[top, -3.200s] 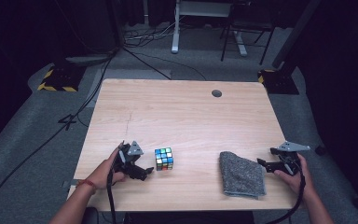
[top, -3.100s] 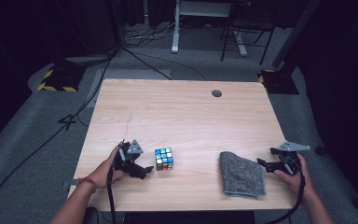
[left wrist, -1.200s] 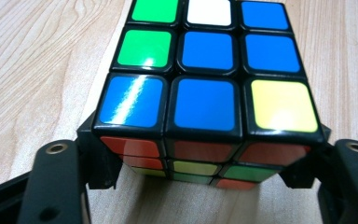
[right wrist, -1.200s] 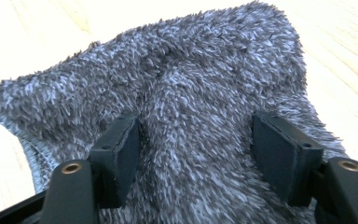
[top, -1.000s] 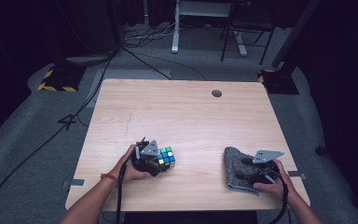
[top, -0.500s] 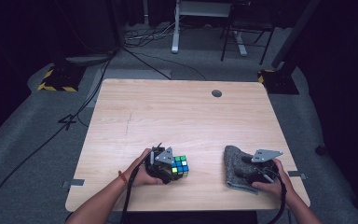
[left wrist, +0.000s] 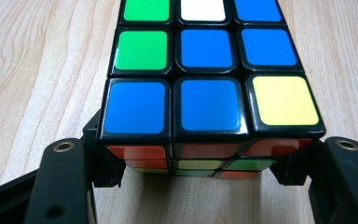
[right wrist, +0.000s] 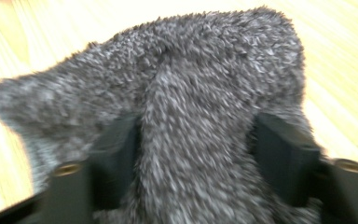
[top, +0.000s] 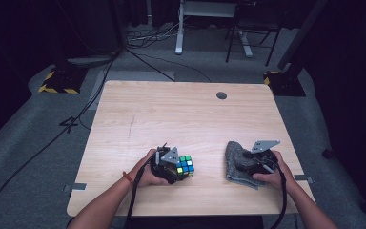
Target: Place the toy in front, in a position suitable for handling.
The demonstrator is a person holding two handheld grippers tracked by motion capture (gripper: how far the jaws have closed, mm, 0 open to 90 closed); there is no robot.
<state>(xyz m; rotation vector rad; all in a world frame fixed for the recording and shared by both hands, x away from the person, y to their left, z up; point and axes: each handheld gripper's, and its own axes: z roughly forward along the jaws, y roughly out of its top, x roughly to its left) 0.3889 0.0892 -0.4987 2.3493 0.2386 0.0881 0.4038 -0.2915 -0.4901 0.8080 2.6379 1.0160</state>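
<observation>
holding the puzzle cube (top: 185, 165) in my left gripper (top: 171, 167), i see it near the front edge of the wooden table (top: 181, 119), a little left of centre. in the left gripper view the cube (left wrist: 205, 93) sits squarely between the two black jaws, which are clamped on its lower side faces; the face turned up shows blue, green, white and one yellow sticker, and the near face shows orange and green ones. i can read no brand, label or lettering on the cube, only plain colour stickers.

to the right of it, well apart, lies the grey fuzzy cloth (top: 238, 160), also near the front edge. my right gripper (top: 252, 164) is on it, with the grey three-cornered plate on top. in the right gripper view a raised fold of the cloth (right wrist: 182, 130) stands between the jaws, which have just been closing on it; the picture is blurred there, but both pads look pressed into the pile, so i read it as pinched on the cloth. the cloth carries no tag or writing that i can make out.

farther off, a small dark round grommet (top: 221, 95) sits in the table's far right part. beyond the table lie black cables (top: 147, 52) on grey carpet, and a block with yellow and black hazard stripes (top: 57, 86) at far left.
</observation>
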